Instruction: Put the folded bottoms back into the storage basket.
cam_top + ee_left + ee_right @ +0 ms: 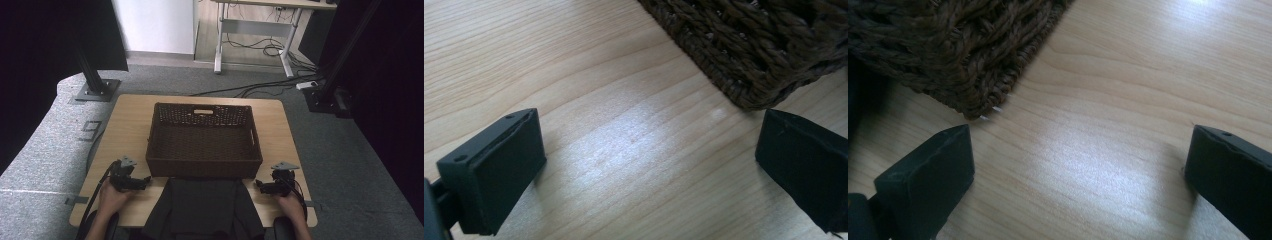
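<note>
At eight o'clock on the table (pixel 127 107) we rest our left gripper (pixel 142 182), jaws spread wide over bare wood, grasping nothing. The dark garment (pixel 202 207) lies at six o'clock, touching the wicker basket (pixel 204 165) at centre. At four o'clock our right gripper (pixel 261 186) sits likewise released.

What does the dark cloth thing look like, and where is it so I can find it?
Start at the wooden table and find the big brown woven basket in its middle. Right in front of it, at the table's near edge between the two grippers, lies the dark cloth. It is flat, smooth and nearly black, not woven like the basket.
</note>
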Demonstrator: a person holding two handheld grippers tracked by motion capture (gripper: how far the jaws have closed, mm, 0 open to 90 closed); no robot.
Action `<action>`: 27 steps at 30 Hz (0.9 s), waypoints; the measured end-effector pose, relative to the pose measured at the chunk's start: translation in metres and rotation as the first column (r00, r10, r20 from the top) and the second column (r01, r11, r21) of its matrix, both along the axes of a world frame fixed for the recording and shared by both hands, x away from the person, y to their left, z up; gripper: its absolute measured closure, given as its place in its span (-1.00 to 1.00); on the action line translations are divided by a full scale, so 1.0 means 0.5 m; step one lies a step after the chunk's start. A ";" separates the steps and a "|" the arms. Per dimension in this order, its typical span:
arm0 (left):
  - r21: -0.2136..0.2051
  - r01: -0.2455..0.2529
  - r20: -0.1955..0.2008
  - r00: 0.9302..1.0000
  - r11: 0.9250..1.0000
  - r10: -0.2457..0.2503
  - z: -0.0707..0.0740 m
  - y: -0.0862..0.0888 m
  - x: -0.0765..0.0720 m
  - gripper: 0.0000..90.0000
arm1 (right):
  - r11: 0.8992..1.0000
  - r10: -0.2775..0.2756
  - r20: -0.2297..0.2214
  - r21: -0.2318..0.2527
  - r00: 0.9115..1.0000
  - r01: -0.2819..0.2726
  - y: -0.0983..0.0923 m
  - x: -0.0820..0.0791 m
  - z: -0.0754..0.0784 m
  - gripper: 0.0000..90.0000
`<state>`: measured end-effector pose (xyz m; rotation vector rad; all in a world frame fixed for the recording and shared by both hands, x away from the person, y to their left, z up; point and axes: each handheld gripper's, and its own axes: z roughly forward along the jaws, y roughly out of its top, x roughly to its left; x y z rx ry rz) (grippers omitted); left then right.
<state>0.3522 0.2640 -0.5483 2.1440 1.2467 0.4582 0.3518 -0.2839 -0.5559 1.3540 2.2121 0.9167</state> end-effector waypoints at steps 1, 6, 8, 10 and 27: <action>0.002 -0.004 -0.004 1.000 1.000 0.004 0.001 -0.001 0.000 -1.00 | 1.000 0.000 -0.008 -0.003 1.000 0.000 0.000 -0.001 0.002 -0.99; 0.017 -0.005 -0.040 0.999 1.000 0.006 0.008 -0.007 -0.001 -1.00 | 1.000 0.006 -0.037 -0.005 0.999 -0.007 0.009 -0.007 0.009 -0.96; 0.001 0.003 -0.048 0.999 1.000 -0.003 0.012 -0.011 -0.005 -1.00 | 1.000 0.016 -0.037 -0.003 0.999 -0.016 0.015 -0.011 0.016 -0.96; -0.025 0.019 -0.041 0.999 1.000 -0.020 0.022 -0.016 -0.013 -1.00 | 1.000 0.028 -0.032 0.009 0.999 -0.027 0.022 -0.017 0.024 -0.97; -0.111 0.200 0.011 0.980 0.973 -0.200 0.082 -0.130 -0.101 -1.00 | 0.976 0.179 -0.061 0.133 0.982 -0.170 0.127 -0.091 0.083 -1.00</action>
